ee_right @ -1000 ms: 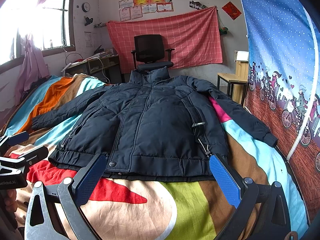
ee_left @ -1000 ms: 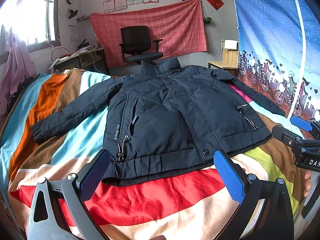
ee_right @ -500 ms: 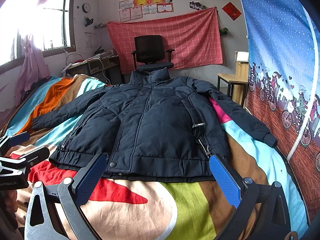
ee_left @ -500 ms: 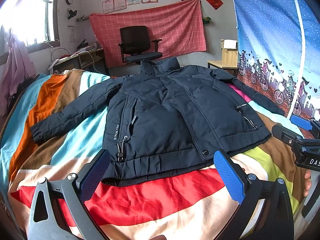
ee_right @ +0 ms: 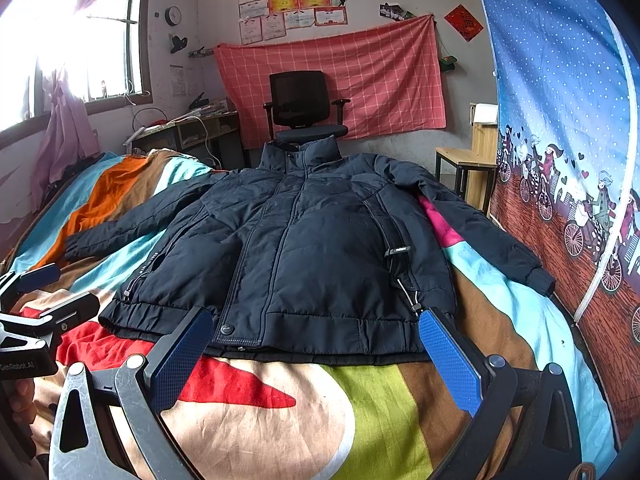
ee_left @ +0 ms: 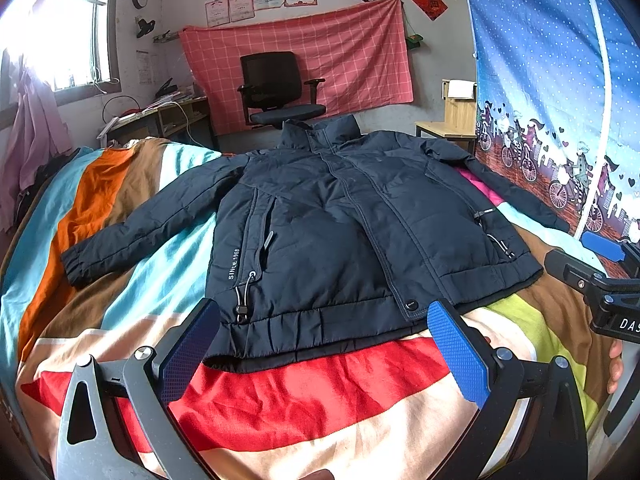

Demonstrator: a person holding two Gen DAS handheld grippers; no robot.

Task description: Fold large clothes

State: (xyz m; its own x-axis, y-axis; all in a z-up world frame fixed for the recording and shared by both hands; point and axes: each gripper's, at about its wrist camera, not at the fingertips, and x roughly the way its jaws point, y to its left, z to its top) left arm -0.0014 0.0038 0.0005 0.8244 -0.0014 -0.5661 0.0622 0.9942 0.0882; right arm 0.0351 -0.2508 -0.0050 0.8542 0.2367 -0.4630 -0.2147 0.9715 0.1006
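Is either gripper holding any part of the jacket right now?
No. The left gripper and right gripper both have their jaws wide apart and empty, short of the hem of the jacket.

Bed (ee_left: 100,216) with multicolour striped cover; dark navy jacket (ee_left: 320,232) lies flat on it, front up, sleeves spread.
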